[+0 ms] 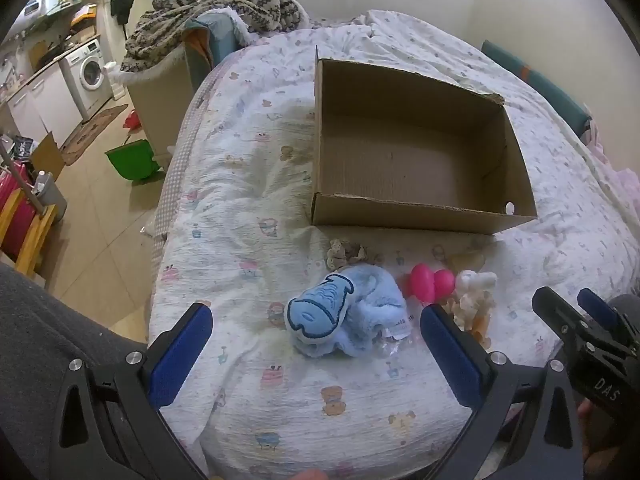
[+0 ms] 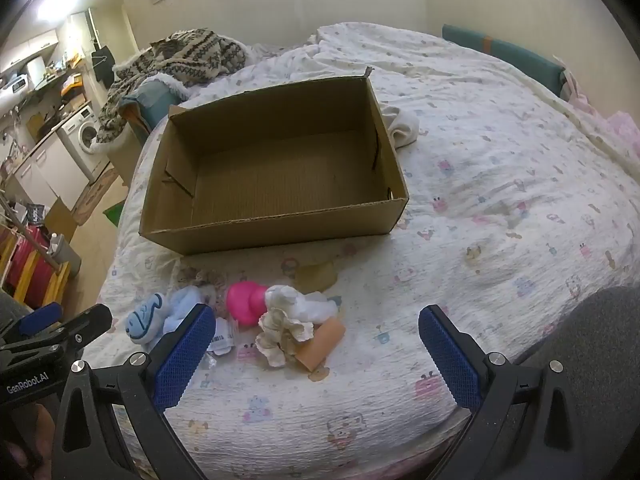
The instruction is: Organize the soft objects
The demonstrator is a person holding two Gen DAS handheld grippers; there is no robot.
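Observation:
An open, empty cardboard box (image 1: 412, 148) (image 2: 276, 172) stands on the bed. In front of it lies a small pile of soft things: a light blue plush fish toy (image 1: 320, 312) (image 2: 144, 320) on a blue fluffy cloth (image 1: 376, 300), a pink heart-shaped toy (image 1: 430, 282) (image 2: 244, 300), a cream-white plush (image 1: 474, 292) (image 2: 280, 328) and an orange piece (image 2: 324, 344). My left gripper (image 1: 316, 352) is open just before the fish toy, holding nothing. My right gripper (image 2: 316, 352) is open before the cream plush, holding nothing.
The bed has a white printed cover (image 2: 500, 208). A patterned knit blanket (image 1: 216, 4) is heaped at the far left corner. A white cloth (image 2: 404, 124) lies behind the box. To the left are the floor, a green bin (image 1: 132, 158) and a washing machine (image 1: 90, 72).

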